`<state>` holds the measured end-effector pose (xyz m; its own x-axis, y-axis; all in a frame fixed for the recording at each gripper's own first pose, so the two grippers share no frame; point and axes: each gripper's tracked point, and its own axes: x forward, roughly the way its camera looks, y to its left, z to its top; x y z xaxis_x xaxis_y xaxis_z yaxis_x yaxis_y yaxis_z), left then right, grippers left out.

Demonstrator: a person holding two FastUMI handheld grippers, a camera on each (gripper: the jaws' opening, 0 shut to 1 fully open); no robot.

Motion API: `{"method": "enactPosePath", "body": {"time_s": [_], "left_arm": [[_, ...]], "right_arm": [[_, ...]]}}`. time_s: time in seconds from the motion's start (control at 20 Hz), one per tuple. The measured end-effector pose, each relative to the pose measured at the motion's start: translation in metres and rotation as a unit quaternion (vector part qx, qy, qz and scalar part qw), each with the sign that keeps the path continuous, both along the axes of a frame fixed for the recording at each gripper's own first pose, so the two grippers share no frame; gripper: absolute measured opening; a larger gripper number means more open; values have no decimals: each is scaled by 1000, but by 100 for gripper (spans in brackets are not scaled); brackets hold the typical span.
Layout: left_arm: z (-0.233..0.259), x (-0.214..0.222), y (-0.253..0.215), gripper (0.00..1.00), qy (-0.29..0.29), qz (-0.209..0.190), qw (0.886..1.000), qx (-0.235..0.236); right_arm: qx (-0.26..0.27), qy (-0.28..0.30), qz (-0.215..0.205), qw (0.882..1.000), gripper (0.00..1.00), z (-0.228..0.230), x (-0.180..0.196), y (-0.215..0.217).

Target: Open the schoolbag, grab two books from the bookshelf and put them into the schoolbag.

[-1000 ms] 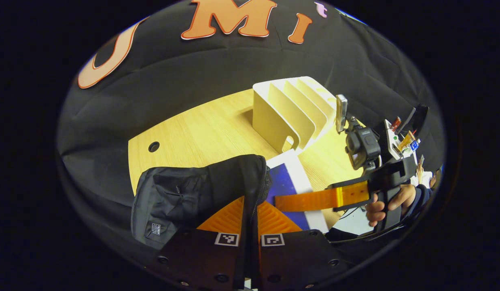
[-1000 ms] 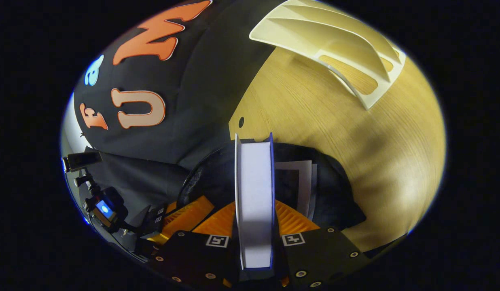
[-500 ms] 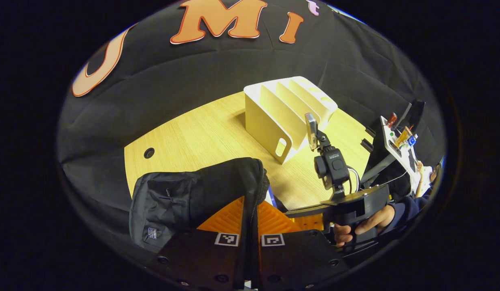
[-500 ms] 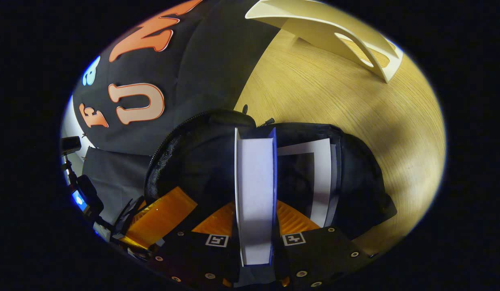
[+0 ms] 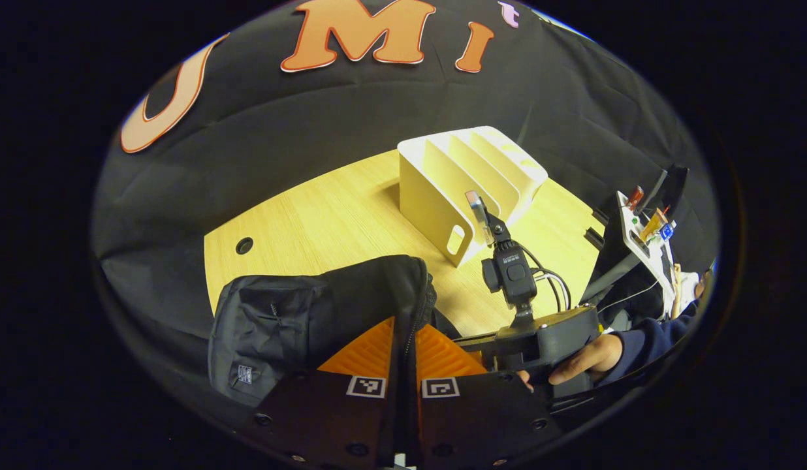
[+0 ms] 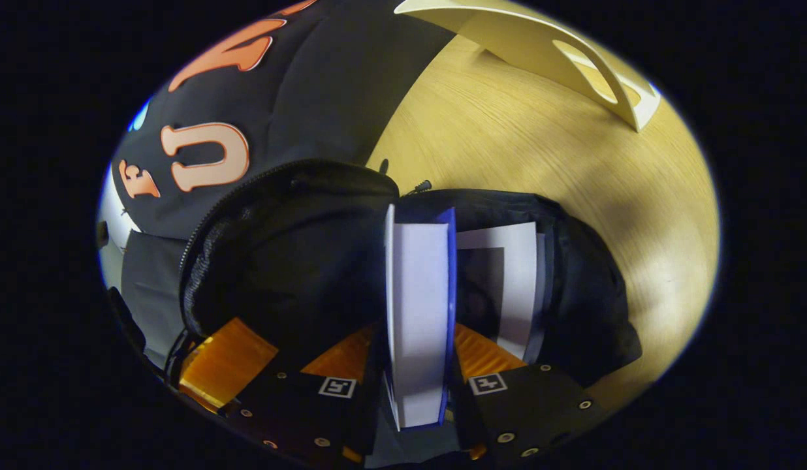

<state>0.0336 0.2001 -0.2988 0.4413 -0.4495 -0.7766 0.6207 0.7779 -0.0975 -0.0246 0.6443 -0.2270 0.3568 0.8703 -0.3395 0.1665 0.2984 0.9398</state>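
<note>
- The left gripper (image 5: 403,339) is clenched on the zippered rim of the black schoolbag (image 5: 292,320); both orange fingers press the fabric edge between them, holding the bag's mouth up.
- In the left gripper view the schoolbag sits on the wooden table (image 5: 325,215), near its front edge, with a small label low on its side pocket.
- The right gripper (image 6: 416,365) grasps a blue-covered book (image 6: 420,307) by its covers, page edges facing the camera. The book stands upright in the schoolbag's open mouth, its far end down inside the dark interior.
- Just beside it, on the right in the right gripper view, a second book (image 6: 518,281) with a white-bordered cover already stands inside the schoolbag; whether the two books touch is hard to tell in the shadow.
- The open zipper (image 6: 201,261) curves around the left side of the bag's mouth.
- The cream bookshelf (image 5: 469,183), a slotted rack with a handle cut-out, stands farther back on the table, well apart from the bag, and its slots look empty.
- In the left gripper view a hand (image 5: 583,359) in a dark sleeve holds the right gripper's body, just right of the bag.
</note>
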Motion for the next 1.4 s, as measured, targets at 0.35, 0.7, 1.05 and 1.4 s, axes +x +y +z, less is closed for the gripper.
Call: {"method": "enactPosePath", "body": {"time_s": [0.35,0.7,1.05,1.4], "left_arm": [[-4,2,9,6,0,13,1000,-5],[-11,-5,8,11,7,27,1000,-8],[-20,-12,-17,26,11,40,999,-3],[-15,-26,-67,55,4,71,997,-24]], "right_arm": [[-109,-14,50,993,80,-21,-19,-19],[-166,-53,31,984,97,-17,-10,-69],[-210,-61,-24,976,98,-24,4,-172],[-263,-121,-47,956,99,-12,24,-269]]}}
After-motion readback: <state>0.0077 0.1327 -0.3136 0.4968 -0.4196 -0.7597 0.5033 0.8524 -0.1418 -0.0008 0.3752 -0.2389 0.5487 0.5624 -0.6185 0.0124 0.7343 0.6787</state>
